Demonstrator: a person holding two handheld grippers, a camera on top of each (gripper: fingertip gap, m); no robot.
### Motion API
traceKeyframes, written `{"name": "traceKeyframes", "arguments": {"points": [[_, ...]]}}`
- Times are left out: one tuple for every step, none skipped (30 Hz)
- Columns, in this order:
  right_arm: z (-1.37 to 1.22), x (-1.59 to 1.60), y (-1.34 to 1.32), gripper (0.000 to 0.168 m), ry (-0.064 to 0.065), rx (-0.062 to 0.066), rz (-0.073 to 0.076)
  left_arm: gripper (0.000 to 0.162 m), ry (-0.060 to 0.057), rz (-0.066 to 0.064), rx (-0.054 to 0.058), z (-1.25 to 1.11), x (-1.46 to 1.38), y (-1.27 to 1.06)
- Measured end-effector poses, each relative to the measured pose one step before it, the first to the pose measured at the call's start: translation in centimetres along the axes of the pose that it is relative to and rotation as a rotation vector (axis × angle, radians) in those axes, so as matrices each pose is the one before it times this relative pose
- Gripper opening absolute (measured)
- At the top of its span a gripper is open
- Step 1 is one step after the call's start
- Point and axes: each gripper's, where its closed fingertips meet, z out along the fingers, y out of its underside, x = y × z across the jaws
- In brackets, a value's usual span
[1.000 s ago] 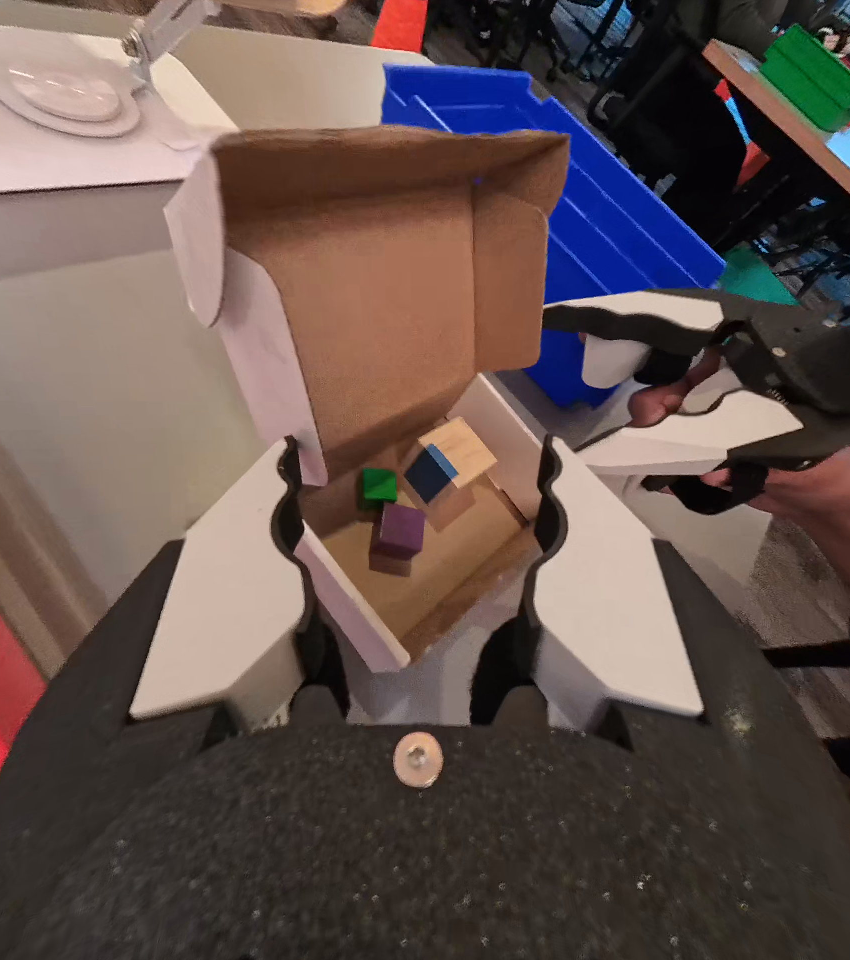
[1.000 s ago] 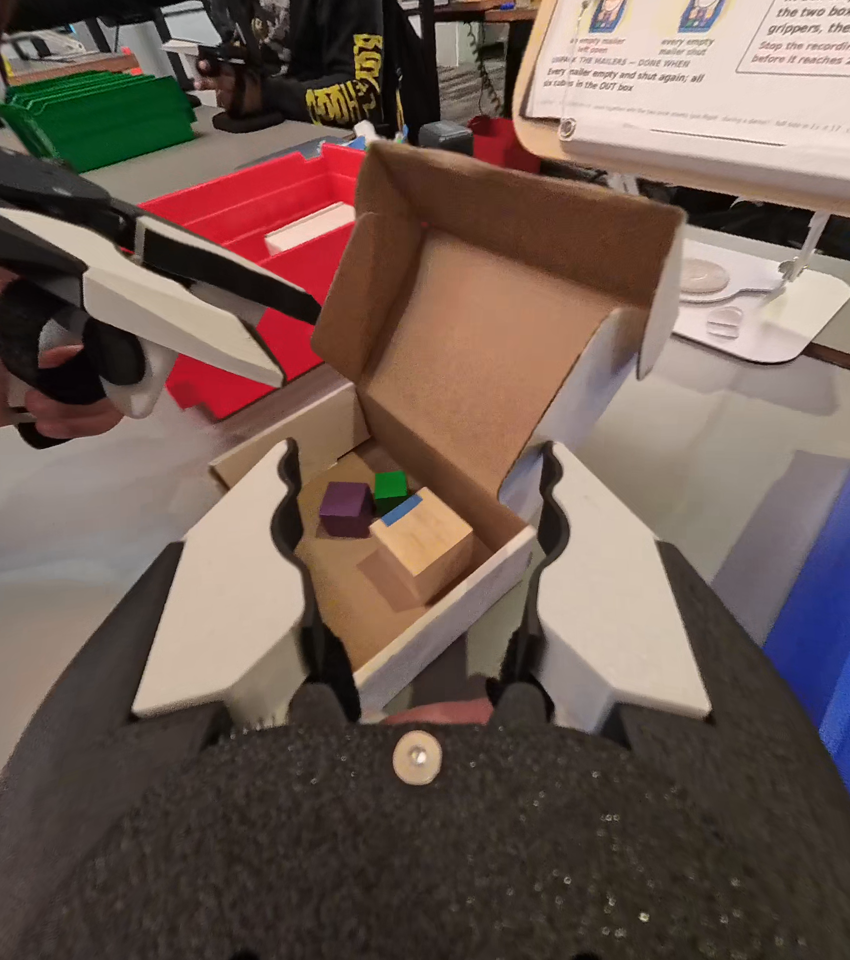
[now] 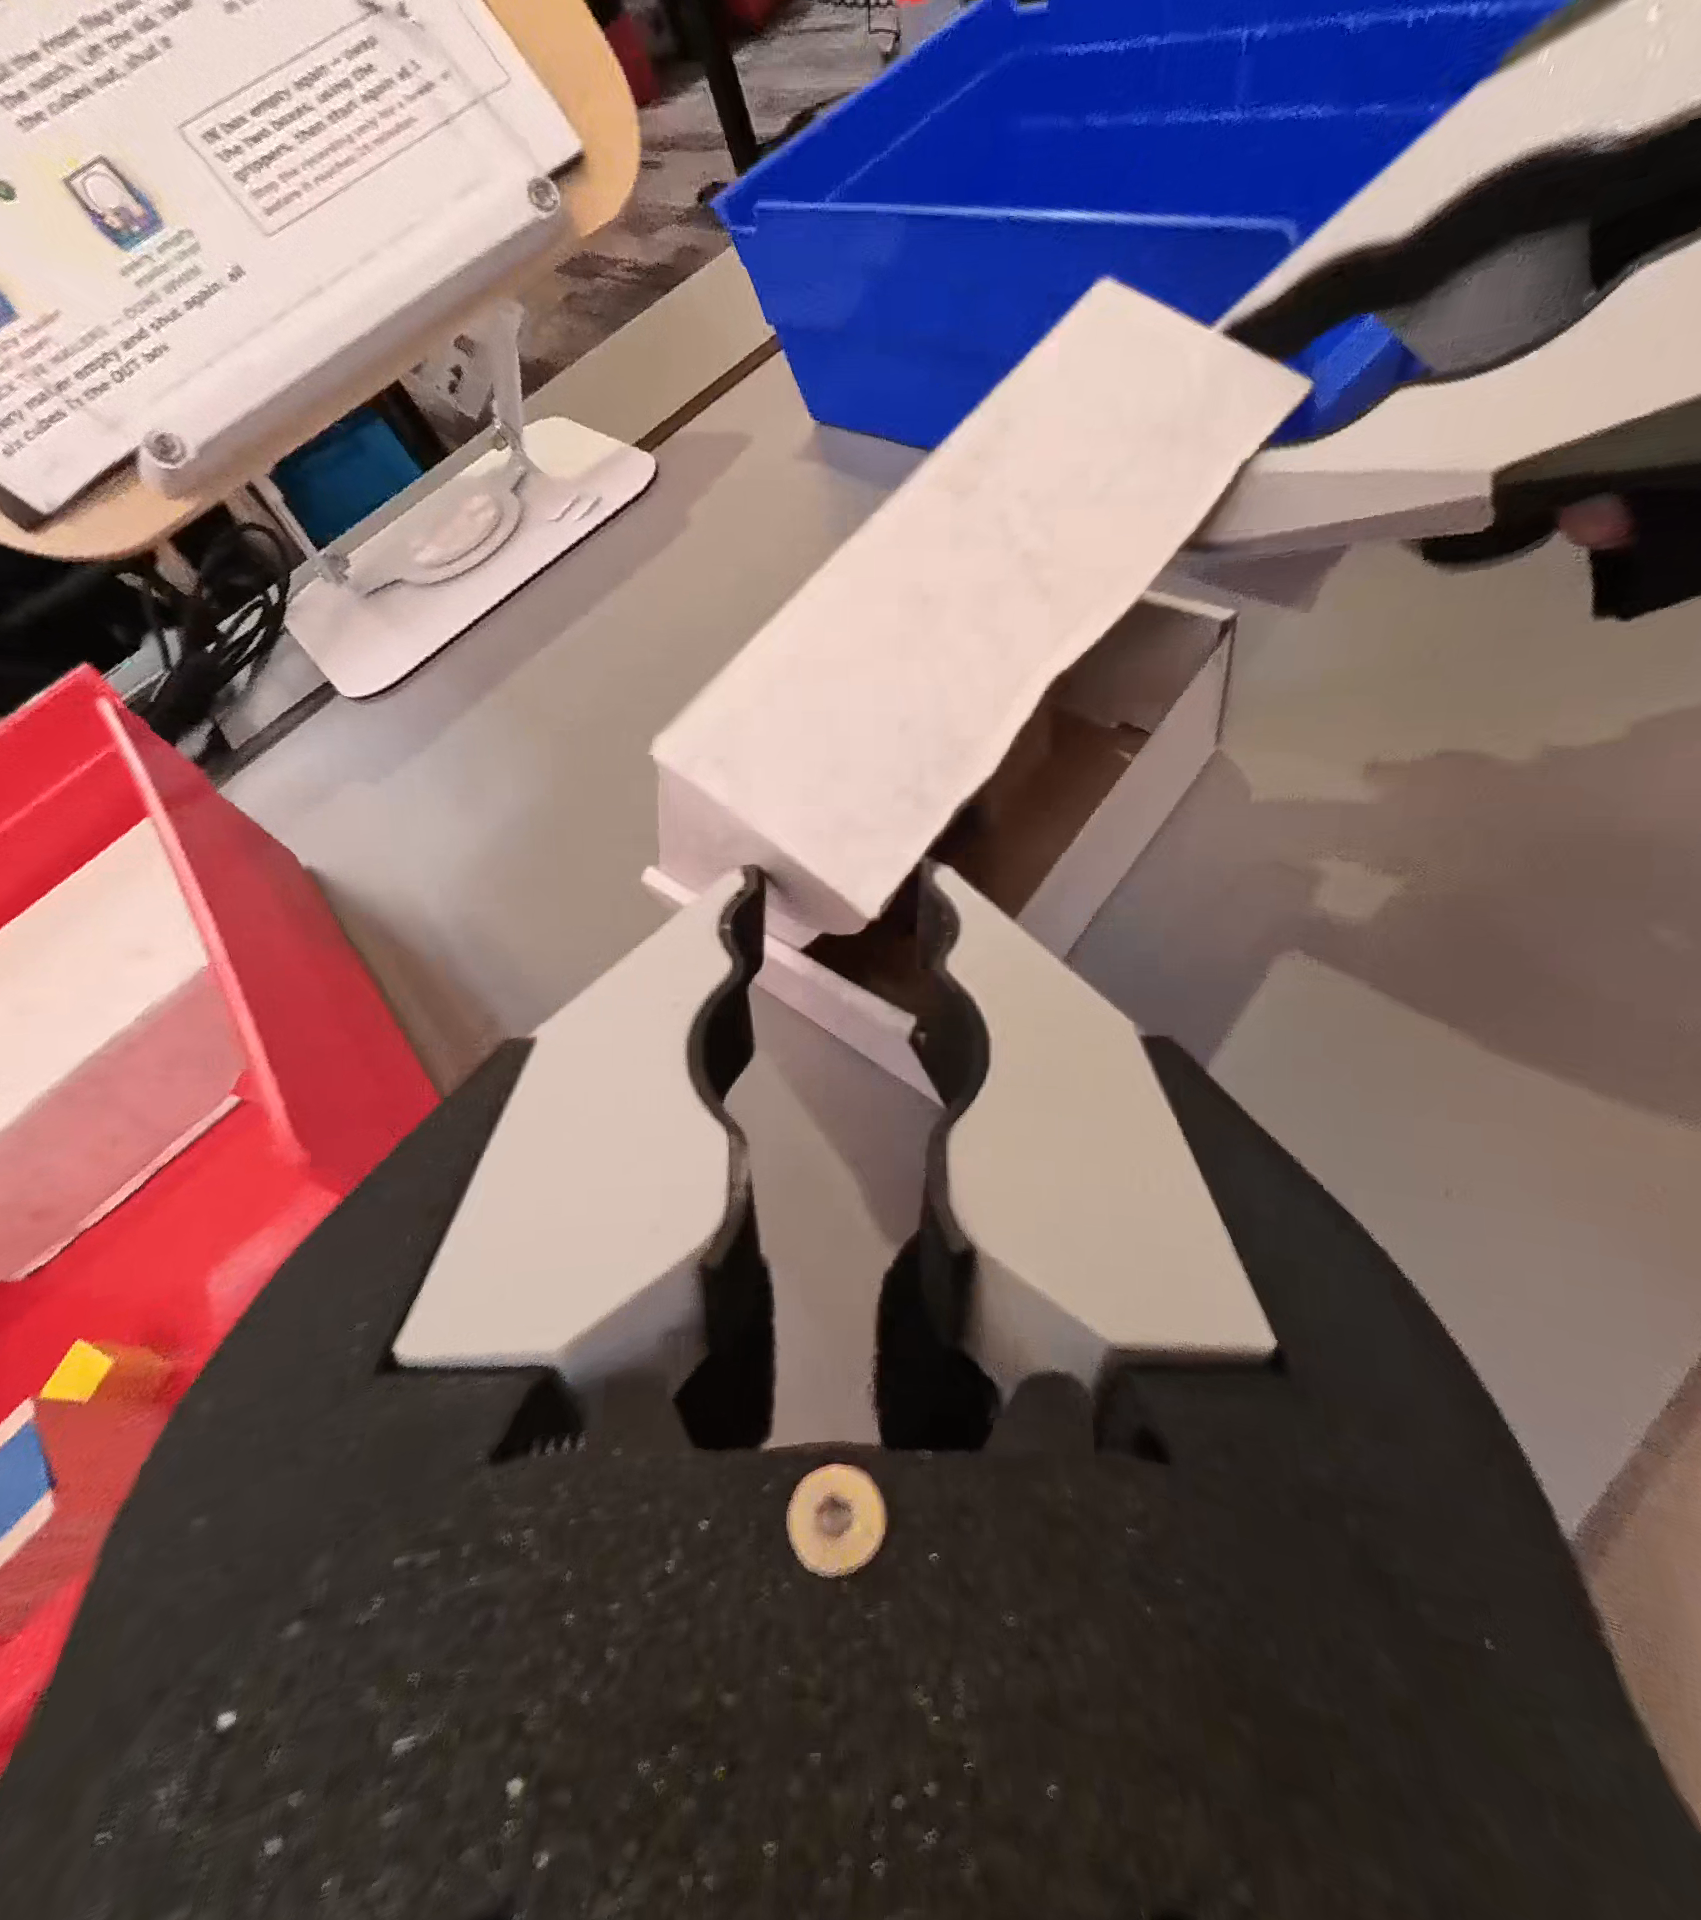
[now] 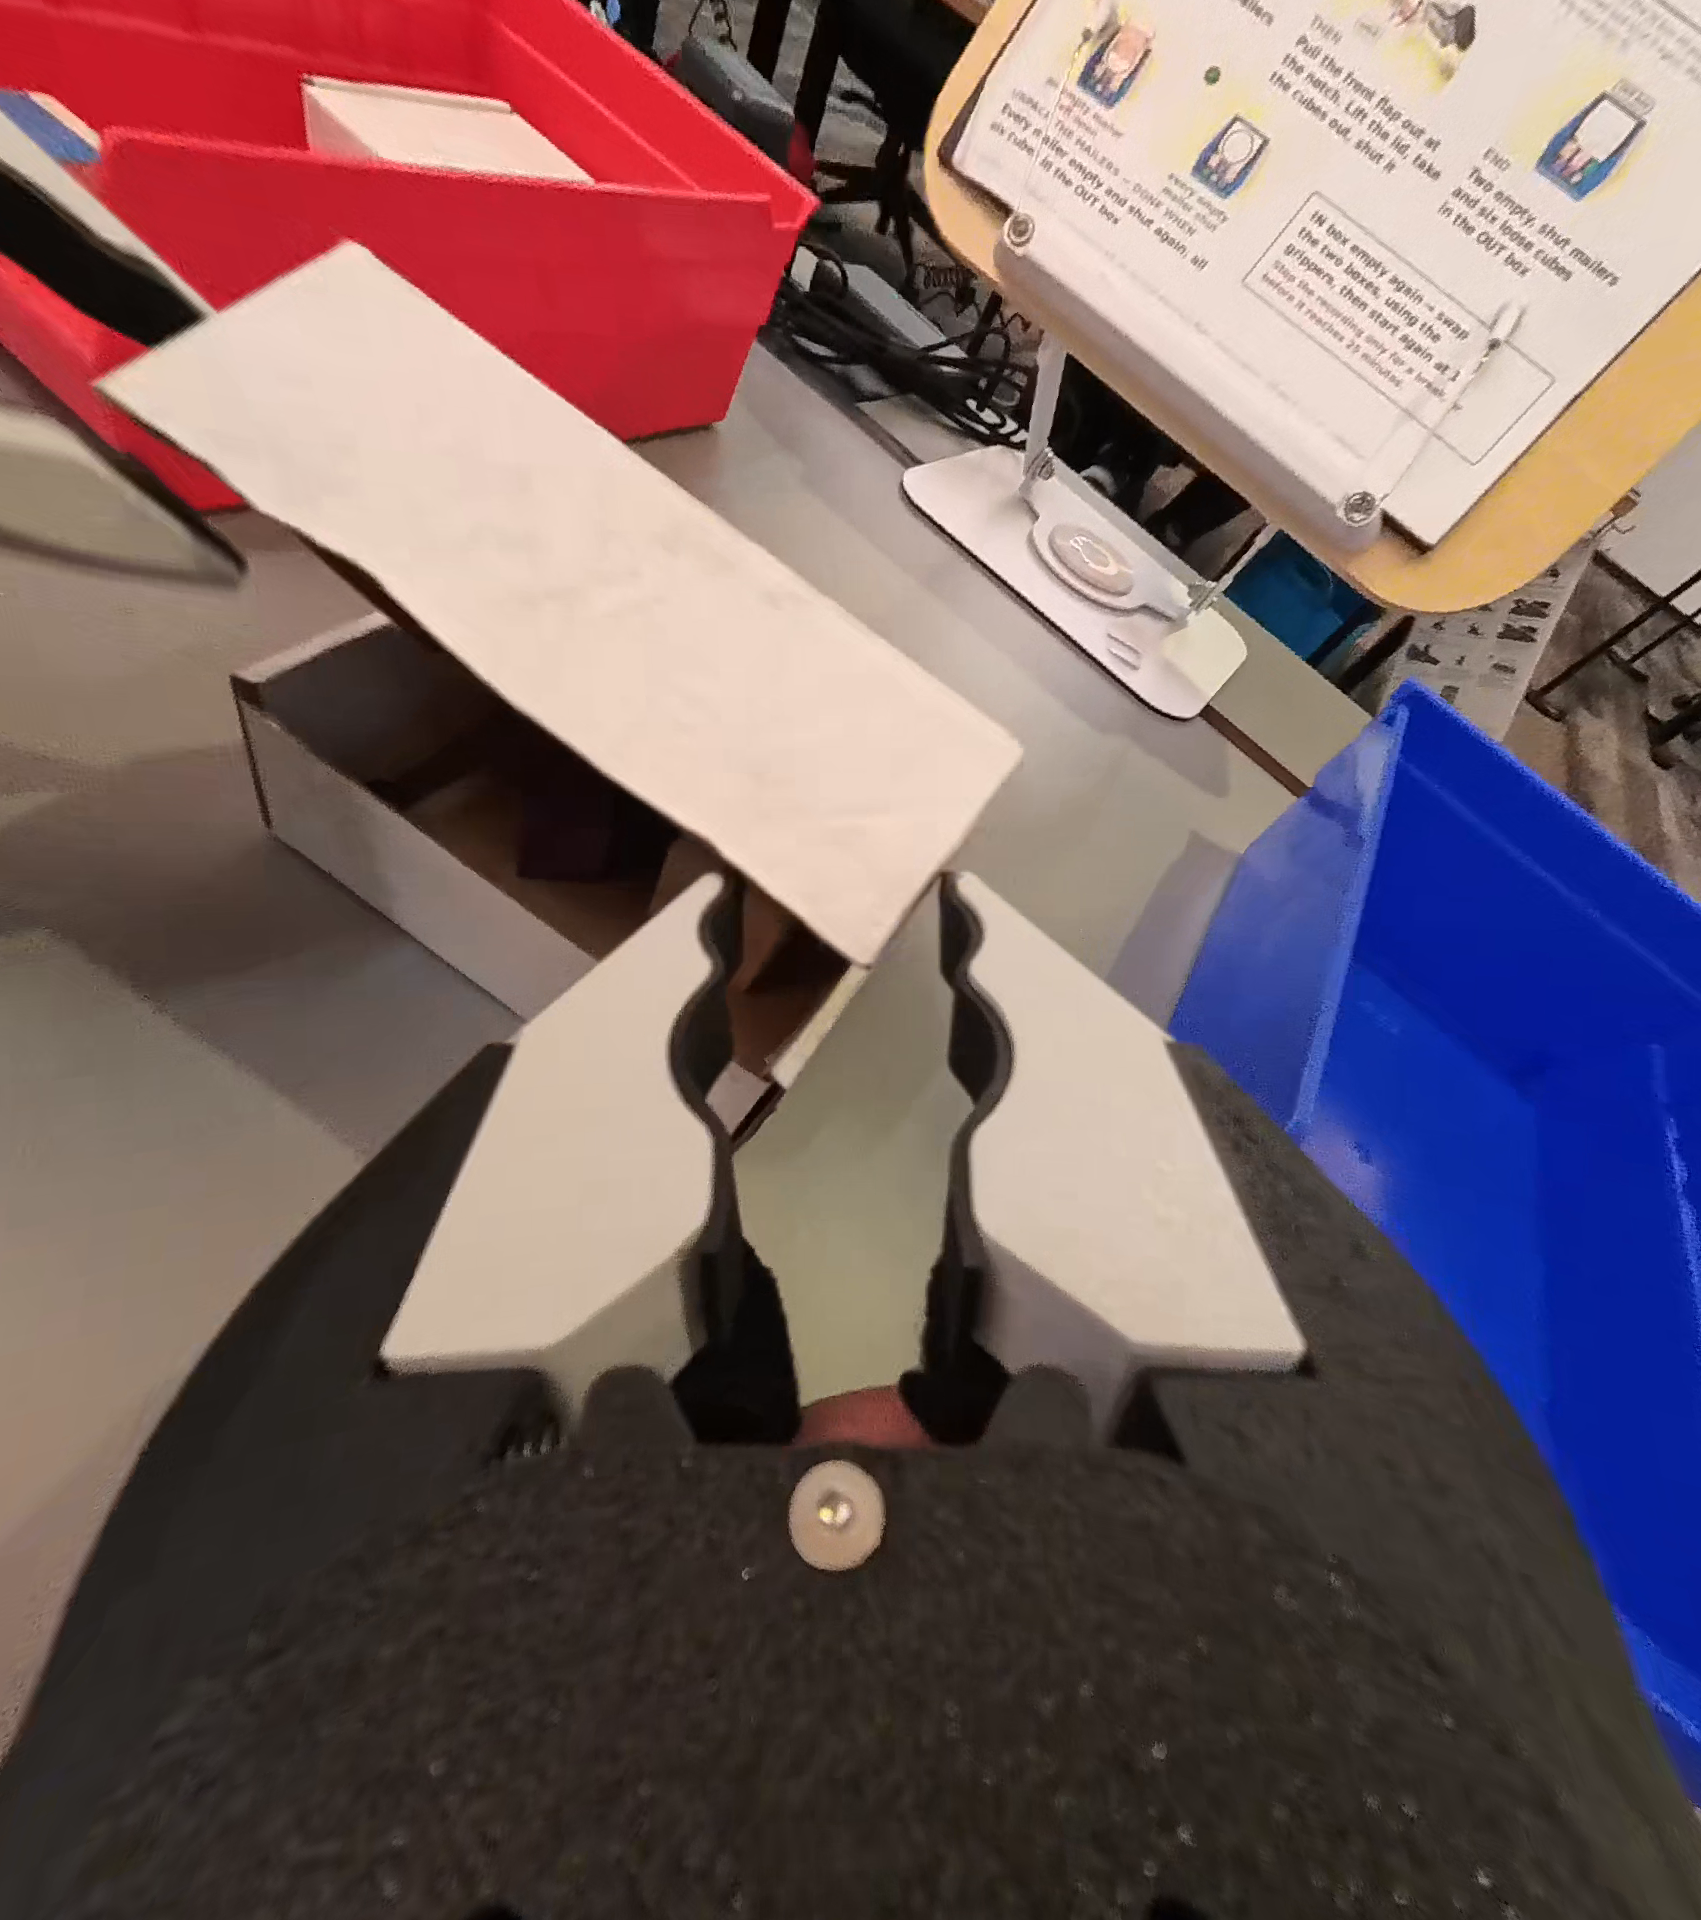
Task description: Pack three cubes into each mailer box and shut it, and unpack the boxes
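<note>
Each hand-held gripper, left (image 3: 835,914) and right (image 4: 830,925), has two pale grey wedge-shaped fingers (image 3: 607,1153) with black wavy inner edges. The fingers sit in a black, speckled, rough-textured body (image 3: 825,1714) that widens toward the camera. One round pale screw (image 3: 835,1519) sits at the centre of the body just behind the fingers; the right one carries the same screw (image 4: 835,1515).
</note>
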Motion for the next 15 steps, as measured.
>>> {"name": "traceKeyframes", "arguments": {"points": [[-0.075, 0.185, 0.026, 0.031, 0.0150, -0.0070, -0.0105, 0.023, 0.0054, -0.0214, 0.0024, -0.302, 0.024, -0.079], [-0.172, 0.180, -0.165, 0.024, 0.0102, -0.0023, -0.0094, 0.019, 0.0122, -0.0307, 0.0046, -0.294, 0.063, -0.079], [-0.247, 0.270, -0.158, 0.017, 0.0106, -0.0038, 0.0016, 0.016, 0.0224, -0.0315, 0.0029, -0.282, 0.196, -0.045], [-0.261, 0.110, -0.077, 0.012, -0.0046, -0.0090, 0.0136, 0.015, 0.0200, -0.0277, -0.0050, -0.201, 0.132, 0.035], [-0.209, -0.159, 0.076, 0.011, -0.0250, -0.0153, 0.0213, 0.013, 0.0207, -0.0221, -0.0113, -0.149, 0.165, 0.076], [-0.178, -0.234, 0.128, 0.010, -0.0296, -0.0180, 0.0316, 0.012, 0.0192, -0.0139, -0.0111, -0.123, 0.190, 0.063], [-0.191, -0.211, 0.123, 0.010, -0.0249, -0.0175, 0.0318, 0.011, 0.0133, -0.0061, -0.0121, -0.099, 0.155, 0.115], [-0.179, -0.265, 0.213, 0.010, -0.0274, -0.0221, 0.0213, 0.010, 0.0143, -0.0038, -0.0151, -0.076, 0.224, 0.203], [-0.163, -0.274, 0.319, 0.010, -0.0221, -0.0273, 0.0160, 0.008, 0.0187, -0.0080, -0.0204, -0.036, 0.340, 0.344], [-0.146, -0.327, 0.470, 0.010, -0.0206, -0.0330, 0.0117, 0.008, 0.0176, -0.0135, -0.0206, -0.015, 0.372, 0.457], [-0.095, -0.376, 0.648, 0.010, -0.0205, -0.0366, 0.0055, 0.007, 0.0165, -0.0164, -0.0200, 0.017, 0.383, 0.525], [-0.030, -0.353, 0.658, 0.010, -0.0170, -0.0320, 0.0000, 0.007, 0.0167, -0.0147, -0.0227, 0.064, 0.402, 0.626], [0.018, -0.293, 0.574, 0.010, -0.0121, -0.0216, 0.0007, 0.007, 0.0122, -0.0090, -0.0181, 0.105, 0.328, 0.585], [0.103, -0.293, 0.598, 0.010, -0.0146, -0.0238, 0.0005, 0.007, 0.0089, -0.0013, -0.0175, 0.145, 0.246, 0.568], [0.190, -0.258, 0.619, 0.010, -0.0153, -0.0281, -0.0012, 0.007, 0.0068, 0.0044, -0.0246, 0.205, 0.175, 0.635]]}}
